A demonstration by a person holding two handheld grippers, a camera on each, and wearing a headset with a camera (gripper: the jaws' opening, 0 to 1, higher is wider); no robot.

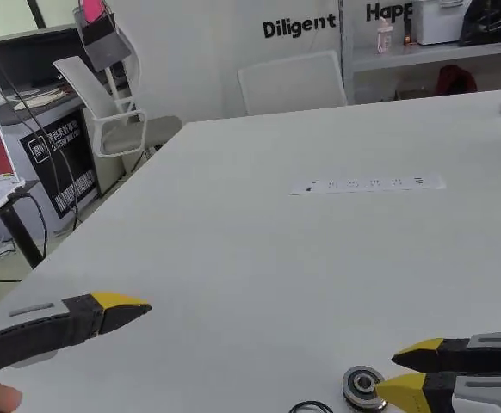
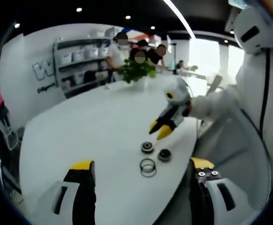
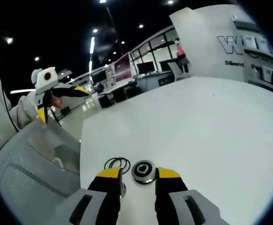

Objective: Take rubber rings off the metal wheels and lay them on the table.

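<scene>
left gripper (image 2: 141, 164) — wide apart | right gripper (image 3: 139, 172) — parted | shiny wheel (image 3: 143, 171), black rings (image 3: 117, 163) flat

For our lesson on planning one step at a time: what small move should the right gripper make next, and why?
Probably ease the right gripper forward and close it on the wheel. Its jaws stand open, and the wheel sits just ahead of the gap between them, not yet gripped. Loose rings already lie beside it on the table.
</scene>
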